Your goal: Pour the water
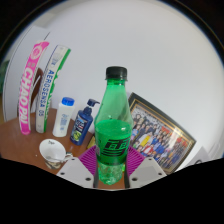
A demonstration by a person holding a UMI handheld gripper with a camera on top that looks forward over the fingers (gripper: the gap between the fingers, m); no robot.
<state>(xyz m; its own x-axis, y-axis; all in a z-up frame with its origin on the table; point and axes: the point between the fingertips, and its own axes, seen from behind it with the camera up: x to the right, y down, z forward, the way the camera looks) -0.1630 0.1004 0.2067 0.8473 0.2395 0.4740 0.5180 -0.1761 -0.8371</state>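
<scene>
Green bottle (113,128) held upright in your gripper (111,171) — black cap on.

Your fingers are closed narrow on the bottle's lower body, the pink pads (92,158) pressing it from both sides, so it stands straight between them with its cap at the top. Left of the bottle, low on the wooden table (25,150), sits a white cup (54,153). Behind that cup, still left of the bottle — a blue bottle (84,121) and a white-and-blue container (65,116). Further left, tall printed packages (35,85) lean against the wall. Right of the bottle lies a framed group photo (160,136).
</scene>
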